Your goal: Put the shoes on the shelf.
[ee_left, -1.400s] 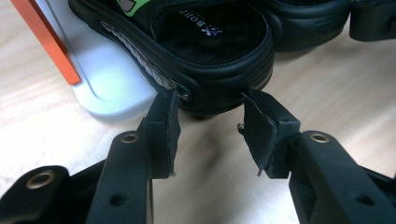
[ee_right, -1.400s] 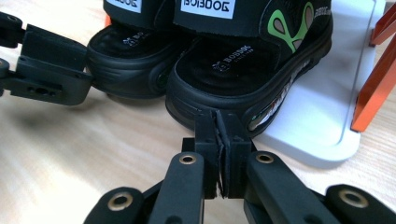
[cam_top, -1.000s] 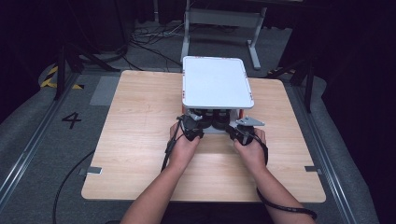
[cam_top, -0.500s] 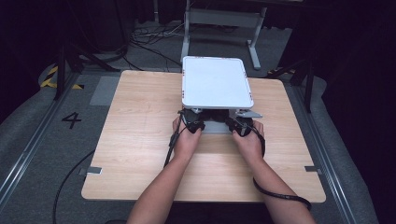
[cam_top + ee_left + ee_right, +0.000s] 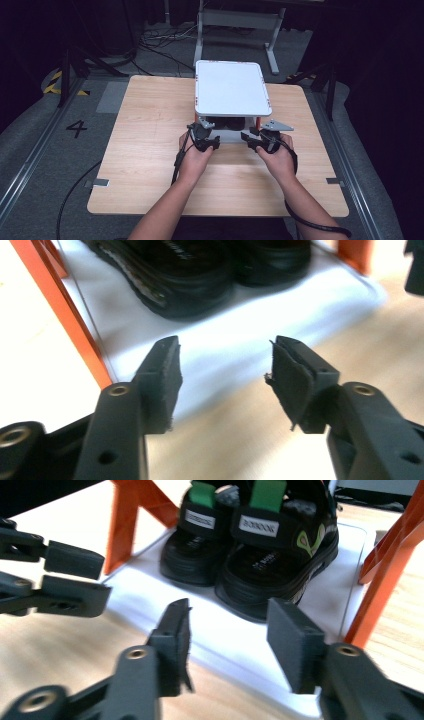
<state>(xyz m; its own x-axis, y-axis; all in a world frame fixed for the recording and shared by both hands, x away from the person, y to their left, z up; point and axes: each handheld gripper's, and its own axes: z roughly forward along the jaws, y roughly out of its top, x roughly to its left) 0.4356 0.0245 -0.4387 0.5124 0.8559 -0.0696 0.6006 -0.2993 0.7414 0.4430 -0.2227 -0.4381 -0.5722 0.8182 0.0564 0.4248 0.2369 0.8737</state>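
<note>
A pair of black sandals (image 5: 260, 545) sits on the white lower shelf (image 5: 240, 640) of a small rack (image 5: 231, 87) at the tabletop's (image 5: 150, 130) far edge. The left gripper (image 5: 222, 375) and right gripper (image 5: 227, 635) have just been opening, jaws apart, nothing between them

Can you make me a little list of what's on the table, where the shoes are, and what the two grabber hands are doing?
Table: light wooden table
Rack: small shelf rack with white shelves and orange legs
Shoes: a pair of black sandals with green tabs, side by side on the bottom shelf
Left gripper: jaws have just been opening, nothing between them, pointing at the bottom shelf's front edge
Right gripper: jaws have just been opening, nothing between them, pointing at the sandals
Hands: both at the rack's near side
</note>
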